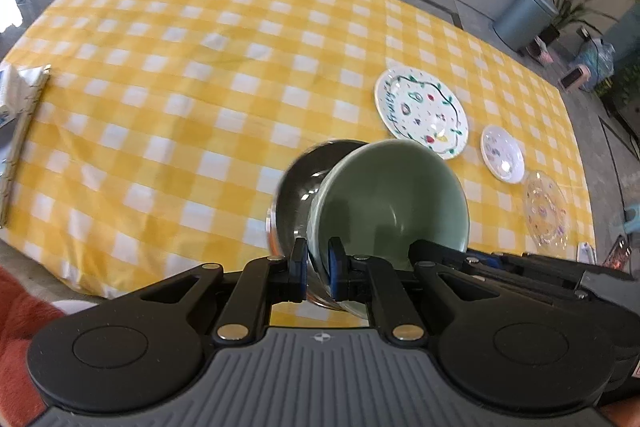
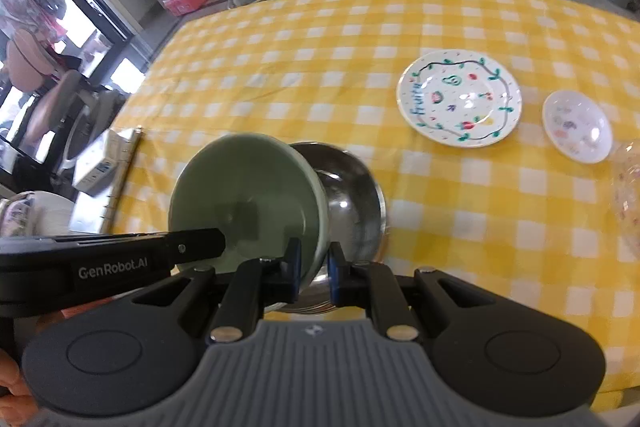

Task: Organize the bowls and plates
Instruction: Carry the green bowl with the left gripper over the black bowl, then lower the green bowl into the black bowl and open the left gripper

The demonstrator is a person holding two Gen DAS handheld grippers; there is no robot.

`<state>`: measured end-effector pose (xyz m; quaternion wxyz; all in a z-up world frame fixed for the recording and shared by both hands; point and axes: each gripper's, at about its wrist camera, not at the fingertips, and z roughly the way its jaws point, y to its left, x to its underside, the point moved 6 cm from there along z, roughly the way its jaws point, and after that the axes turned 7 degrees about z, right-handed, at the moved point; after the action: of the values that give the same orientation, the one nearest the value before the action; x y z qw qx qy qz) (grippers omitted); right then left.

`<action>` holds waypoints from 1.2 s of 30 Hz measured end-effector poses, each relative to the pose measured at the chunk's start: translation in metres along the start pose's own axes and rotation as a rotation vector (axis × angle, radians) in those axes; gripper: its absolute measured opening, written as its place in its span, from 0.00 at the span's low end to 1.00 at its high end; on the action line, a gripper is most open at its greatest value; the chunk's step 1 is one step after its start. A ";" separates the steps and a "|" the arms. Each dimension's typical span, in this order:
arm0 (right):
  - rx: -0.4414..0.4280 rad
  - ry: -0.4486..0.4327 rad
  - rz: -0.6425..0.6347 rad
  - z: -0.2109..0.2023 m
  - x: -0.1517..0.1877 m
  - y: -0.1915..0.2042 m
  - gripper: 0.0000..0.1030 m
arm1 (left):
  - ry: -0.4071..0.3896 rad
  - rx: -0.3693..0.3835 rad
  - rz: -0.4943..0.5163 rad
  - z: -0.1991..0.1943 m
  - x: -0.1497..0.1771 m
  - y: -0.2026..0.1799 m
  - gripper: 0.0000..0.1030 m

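A pale green bowl (image 1: 392, 195) (image 2: 244, 195) is tilted with its opening toward the cameras. My left gripper (image 1: 317, 267) is shut on its near left rim. My right gripper (image 2: 314, 267) is shut on its near right rim. Each gripper shows in the other's view, the right gripper (image 1: 420, 251) coming in from the right and the left gripper (image 2: 220, 241) from the left. A steel bowl (image 1: 298, 187) (image 2: 352, 199) sits right behind and under the green one. Its rim shows below both pairs of pads, and I cannot tell if they clamp it too.
On the yellow checked tablecloth (image 1: 160, 67) to the right lie a large fruit-painted plate (image 1: 422, 113) (image 2: 459, 98), a small white plate (image 1: 503, 154) (image 2: 577, 126) and a clear glass plate (image 1: 546, 209). A notebook with a box (image 2: 104, 159) lies at the left edge.
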<state>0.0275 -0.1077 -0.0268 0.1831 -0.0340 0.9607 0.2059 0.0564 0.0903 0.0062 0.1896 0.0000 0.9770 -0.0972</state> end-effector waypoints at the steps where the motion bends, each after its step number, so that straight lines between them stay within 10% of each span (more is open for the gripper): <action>1: 0.006 0.002 0.002 0.000 -0.001 -0.003 0.11 | 0.007 0.005 0.007 0.003 -0.001 -0.003 0.11; 36: 0.143 0.151 -0.147 0.040 -0.012 0.006 0.14 | 0.214 -0.067 0.069 0.043 -0.016 0.003 0.13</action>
<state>0.0511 -0.0856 -0.0542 0.1269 -0.1064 0.9789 0.1200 0.0867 0.0854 -0.0273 0.0874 0.0375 0.9938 -0.0571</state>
